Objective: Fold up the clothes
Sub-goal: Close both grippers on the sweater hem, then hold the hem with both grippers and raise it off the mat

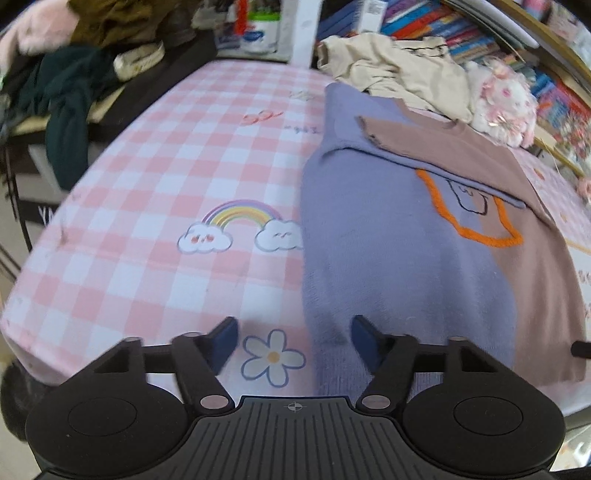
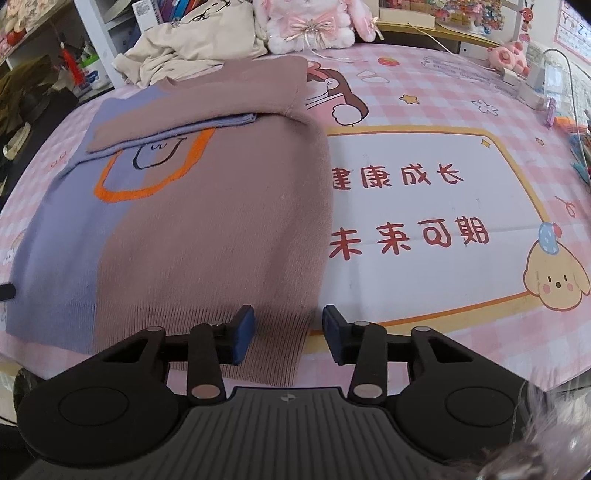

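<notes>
A two-tone sweater (image 1: 388,258), lilac on one half and dusty brown on the other with an orange outline on its chest, lies flat on the pink checked table cover (image 1: 166,184). Both sleeves are folded across the chest. My left gripper (image 1: 293,343) stands open over the lilac bottom corner, with its right finger above the fabric and its left finger above the cover. In the right wrist view the sweater (image 2: 207,229) fills the left half. My right gripper (image 2: 289,332) is open astride the brown ribbed hem corner, which lies flat between the pads.
A crumpled beige garment (image 1: 399,70) and a pink plush toy (image 2: 310,26) sit behind the sweater. Dark clothes (image 1: 70,96) hang off a stand at the left, past the table's edge. Bookshelves (image 1: 480,40) rise at the back. Small items and a cable (image 2: 546,85) sit at the far right.
</notes>
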